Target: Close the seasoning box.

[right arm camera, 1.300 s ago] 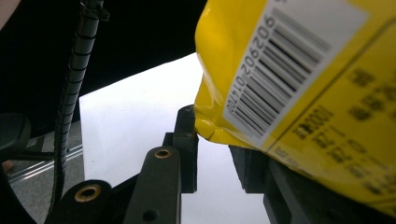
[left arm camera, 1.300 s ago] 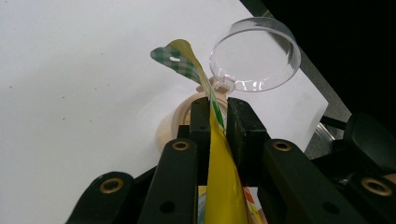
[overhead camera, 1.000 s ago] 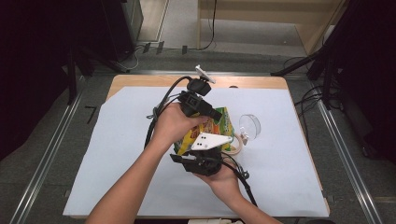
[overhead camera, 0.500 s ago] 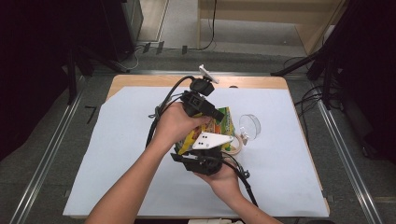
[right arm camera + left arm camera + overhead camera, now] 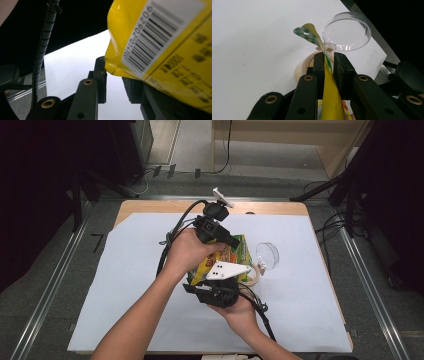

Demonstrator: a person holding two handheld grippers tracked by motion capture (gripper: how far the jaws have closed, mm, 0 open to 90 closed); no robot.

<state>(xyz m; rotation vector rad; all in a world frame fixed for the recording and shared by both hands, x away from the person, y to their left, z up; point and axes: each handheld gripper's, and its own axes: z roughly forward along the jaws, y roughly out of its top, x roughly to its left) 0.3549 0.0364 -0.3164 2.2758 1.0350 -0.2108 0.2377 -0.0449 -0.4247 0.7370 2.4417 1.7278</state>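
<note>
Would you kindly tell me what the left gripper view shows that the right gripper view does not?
Left gripper view: the left gripper is clamped on the yellow packet's edge, with a clear plastic lid and a tape roll lying beyond. Right gripper view: the packet's barcode, and the right gripper at the packet's corner. Both share the packet and the white sheet.

a lab or recording studio. a white-covered table (image 5: 300, 320) stands between metal floor rails (image 5: 50, 290), with tripod legs (image 5: 320, 195) and cables (image 5: 330, 227).
</note>
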